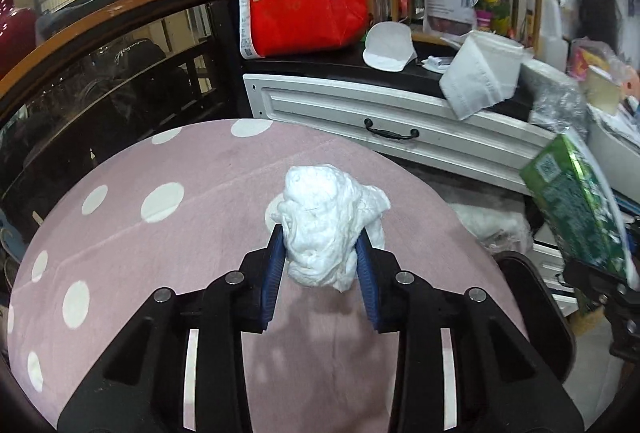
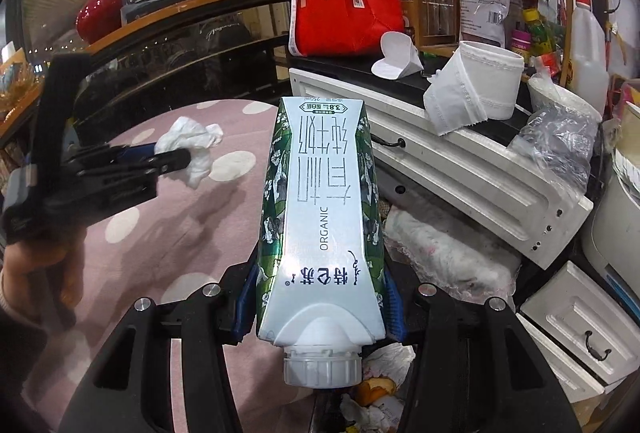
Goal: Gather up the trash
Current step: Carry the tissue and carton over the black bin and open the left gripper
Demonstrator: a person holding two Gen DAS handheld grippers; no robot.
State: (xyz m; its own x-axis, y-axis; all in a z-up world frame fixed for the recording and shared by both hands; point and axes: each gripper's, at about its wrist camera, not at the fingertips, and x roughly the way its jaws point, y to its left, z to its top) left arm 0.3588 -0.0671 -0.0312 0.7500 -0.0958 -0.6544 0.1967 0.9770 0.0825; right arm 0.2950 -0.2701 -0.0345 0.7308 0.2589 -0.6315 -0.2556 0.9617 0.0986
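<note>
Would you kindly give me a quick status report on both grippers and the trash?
Left gripper shut on crumpled tissue, lifted off pink table. Right gripper shut on milk carton, cap toward camera. Nothing in the way.

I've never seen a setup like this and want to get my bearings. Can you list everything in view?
crumpled tissue: one, white, between the left gripper's pads, above the cloth
milk carton: one, green and white, clamped in the right gripper, cap toward the camera
tablecloth: one, pink with white dots, on the round table
shopping bag: one, red, on the dark cabinet top
toilet roll: one, white, cabinet edge
vase: one, red, far left ledge
left hand-held gripper: one, black, blue pads
right hand-held gripper: one, black, blue pads
</note>
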